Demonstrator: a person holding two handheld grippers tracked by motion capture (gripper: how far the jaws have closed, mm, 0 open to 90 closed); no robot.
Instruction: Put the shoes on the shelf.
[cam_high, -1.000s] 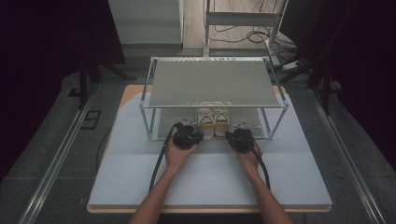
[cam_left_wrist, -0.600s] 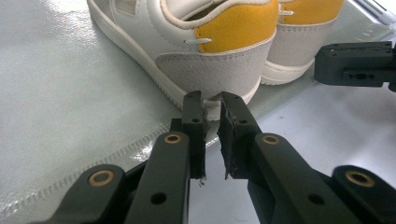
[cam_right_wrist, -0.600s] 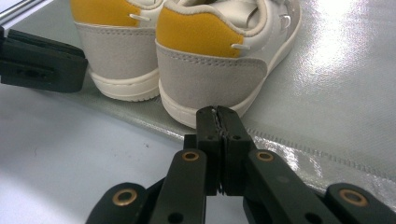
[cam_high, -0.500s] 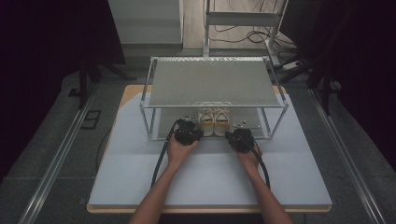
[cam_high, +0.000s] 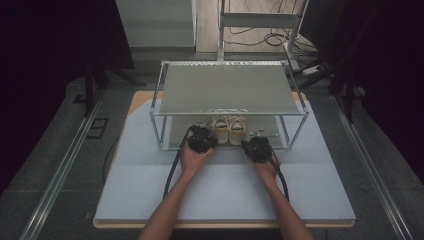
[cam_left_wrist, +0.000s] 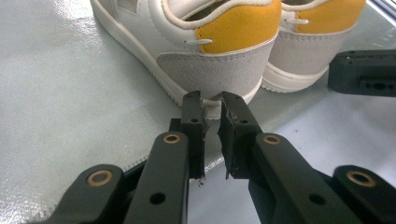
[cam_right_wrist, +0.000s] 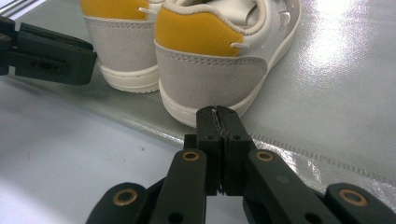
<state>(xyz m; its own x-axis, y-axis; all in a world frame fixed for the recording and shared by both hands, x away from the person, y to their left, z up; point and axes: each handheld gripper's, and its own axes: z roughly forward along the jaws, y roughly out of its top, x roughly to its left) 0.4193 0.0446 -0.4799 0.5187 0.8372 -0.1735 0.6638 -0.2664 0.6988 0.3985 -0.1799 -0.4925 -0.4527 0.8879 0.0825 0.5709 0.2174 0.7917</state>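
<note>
The left gripper (cam_left_wrist: 212, 112), jaws slightly apart, and the right gripper (cam_right_wrist: 217, 122), jaws together, faced the pair of light, soft-collared white leather sneakers with yellow heel tabs (cam_left_wrist: 219, 51), probably best gripped at the padded heel collar.

My high view looks forward and down on the whole tabletop (cam_high: 150, 185) from afar. Both gripper views sit low, close behind the shoes (cam_left_wrist: 219, 56), sharing their heels.

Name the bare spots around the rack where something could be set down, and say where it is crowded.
Free: the rack's top shelf, and the table beside the person's forearms. Crowded: the lower shelf's front, where both grippers, left gripper and right gripper, meet the shoes.
</note>
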